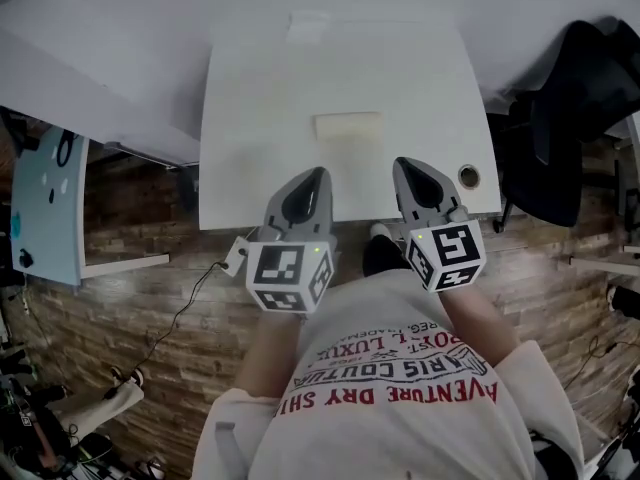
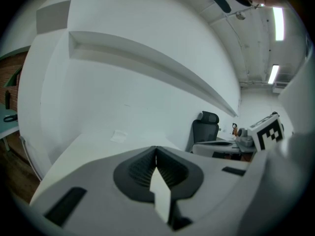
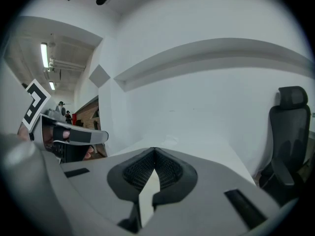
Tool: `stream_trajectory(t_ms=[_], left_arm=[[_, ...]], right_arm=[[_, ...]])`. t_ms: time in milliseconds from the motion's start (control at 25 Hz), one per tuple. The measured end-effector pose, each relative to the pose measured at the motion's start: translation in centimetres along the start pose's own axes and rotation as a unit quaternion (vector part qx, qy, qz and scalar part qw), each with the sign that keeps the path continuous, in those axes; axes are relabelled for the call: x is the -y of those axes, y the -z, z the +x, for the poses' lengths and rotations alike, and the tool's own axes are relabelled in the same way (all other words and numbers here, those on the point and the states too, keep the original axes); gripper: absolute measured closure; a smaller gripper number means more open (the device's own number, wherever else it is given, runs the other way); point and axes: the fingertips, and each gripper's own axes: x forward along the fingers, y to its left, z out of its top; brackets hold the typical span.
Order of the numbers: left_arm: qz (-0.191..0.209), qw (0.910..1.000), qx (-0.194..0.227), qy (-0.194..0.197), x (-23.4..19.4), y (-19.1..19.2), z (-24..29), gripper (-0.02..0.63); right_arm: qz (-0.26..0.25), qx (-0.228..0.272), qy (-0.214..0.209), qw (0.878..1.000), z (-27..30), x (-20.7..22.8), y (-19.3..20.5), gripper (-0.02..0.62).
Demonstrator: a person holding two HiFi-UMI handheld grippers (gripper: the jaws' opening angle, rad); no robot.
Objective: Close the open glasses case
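Note:
A pale cream, flat rectangular glasses case (image 1: pixel 348 126) lies in the middle of the white table (image 1: pixel 250 168); it is too washed out to tell whether its lid is up. My left gripper (image 1: pixel 318 174) hovers at the table's near edge, below and left of the case, jaws shut with nothing between them. My right gripper (image 1: pixel 402 165) is beside it, below and right of the case, also shut and empty. In the left gripper view the left gripper (image 2: pixel 156 149) points over the table. The right gripper view has the right gripper (image 3: pixel 154 151) doing the same.
A second pale patch (image 1: pixel 308 28) lies near the table's far edge. A round cable hole (image 1: pixel 468 176) sits at the near right corner. A black office chair (image 1: pixel 570 108) stands right of the table, a light blue board (image 1: pixel 45 203) to the left. A cable (image 1: pixel 190 303) runs across the wooden floor.

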Motion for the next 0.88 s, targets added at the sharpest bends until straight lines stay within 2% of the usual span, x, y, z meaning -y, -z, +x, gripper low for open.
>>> stream_trajectory(t_ms=[200,600,880], left_arm=[[0.016,0.9998,0.009,0.008,0.2,-0.2,-1.1,0.601],[0.012,0.9998,0.005,0.017,-0.2,0.0,-2.5,0.601],[-0.004,0.9996,-0.001,0.027,-0.5,0.0,-2.6,0.601]], right_arm=[[0.000,0.007,0.012,1.000,-0.6,-0.9,-0.1,0.583],[-0.007,0.008,0.012,1.000,-1.3,-2.7,-0.4,0.583],[-0.008,0.003,0.008,1.000,-0.9,-3.3,-0.2,0.583]])
